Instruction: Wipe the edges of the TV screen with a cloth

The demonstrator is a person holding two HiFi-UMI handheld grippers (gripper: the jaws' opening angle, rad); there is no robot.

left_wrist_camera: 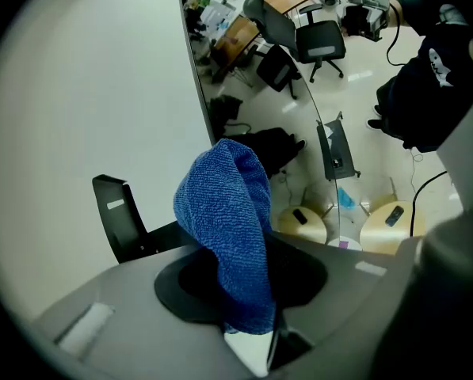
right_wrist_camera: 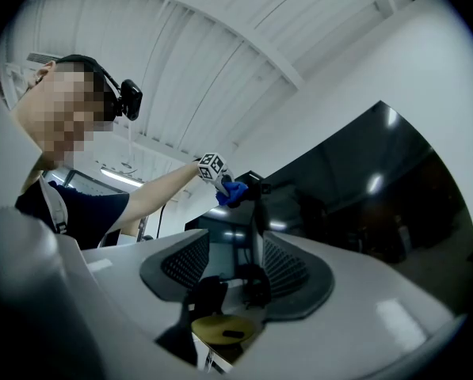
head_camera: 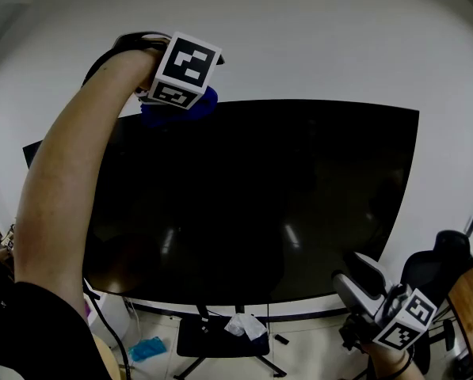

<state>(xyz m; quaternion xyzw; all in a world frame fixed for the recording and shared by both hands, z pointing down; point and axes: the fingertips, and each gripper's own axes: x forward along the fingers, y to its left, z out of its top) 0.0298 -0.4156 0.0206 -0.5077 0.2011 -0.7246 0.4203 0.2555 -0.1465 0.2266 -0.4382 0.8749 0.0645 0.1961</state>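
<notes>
A big black TV screen [head_camera: 260, 204] stands on a stand against a white wall. My left gripper [head_camera: 169, 104] is raised to the TV's top edge near its left corner and is shut on a blue cloth [head_camera: 182, 112]. In the left gripper view the bunched cloth [left_wrist_camera: 228, 228] sticks out of the left gripper [left_wrist_camera: 240, 291] and lies beside the screen's edge [left_wrist_camera: 200, 77]. My right gripper [head_camera: 355, 275] hangs low by the TV's bottom right corner. It points up at the screen [right_wrist_camera: 363, 188]. Its jaws [right_wrist_camera: 236, 267] stand open with nothing between them.
The TV stand's black base [head_camera: 212, 340] carries a crumpled white cloth [head_camera: 245, 325]. A small blue item [head_camera: 147, 348] lies on the floor at the left. A black office chair [head_camera: 438, 267] and a wooden desk edge [head_camera: 467, 303] are at the right.
</notes>
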